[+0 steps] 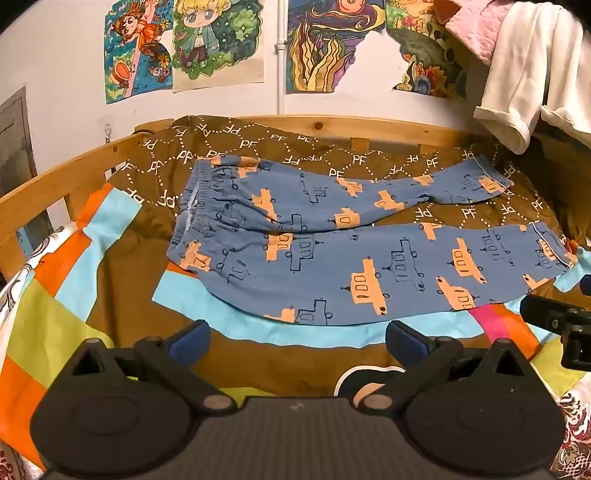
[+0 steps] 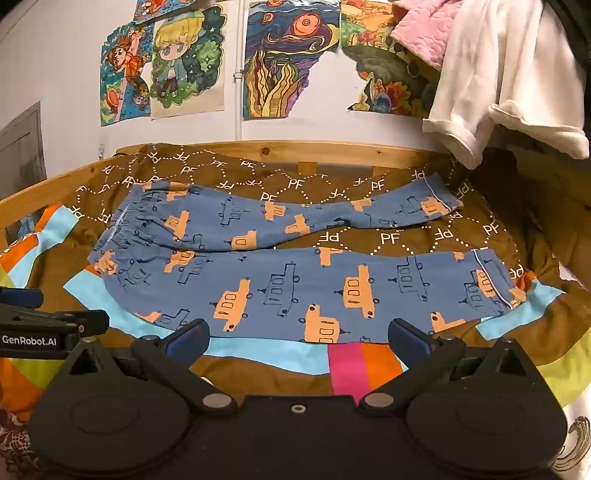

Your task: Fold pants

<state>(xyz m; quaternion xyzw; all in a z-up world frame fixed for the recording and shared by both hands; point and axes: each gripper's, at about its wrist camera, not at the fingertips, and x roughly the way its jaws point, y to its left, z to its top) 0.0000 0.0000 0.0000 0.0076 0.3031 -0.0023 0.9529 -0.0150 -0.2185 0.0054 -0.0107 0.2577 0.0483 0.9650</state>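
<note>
Blue pants with orange and outlined car prints lie spread flat on the bed, waistband at the left, both legs running right and slightly apart. They also show in the right wrist view. My left gripper is open and empty, just short of the near leg's lower edge, below the crotch area. My right gripper is open and empty, just short of the near leg's lower edge, toward its cuff end. The right gripper's body shows at the left wrist view's right edge; the left gripper's body shows at the right wrist view's left edge.
The bed has a brown "PF" patterned blanket and a colourful patchwork cover. A wooden bed rail runs behind. White cloth and pink cloth hang at top right. Posters cover the wall.
</note>
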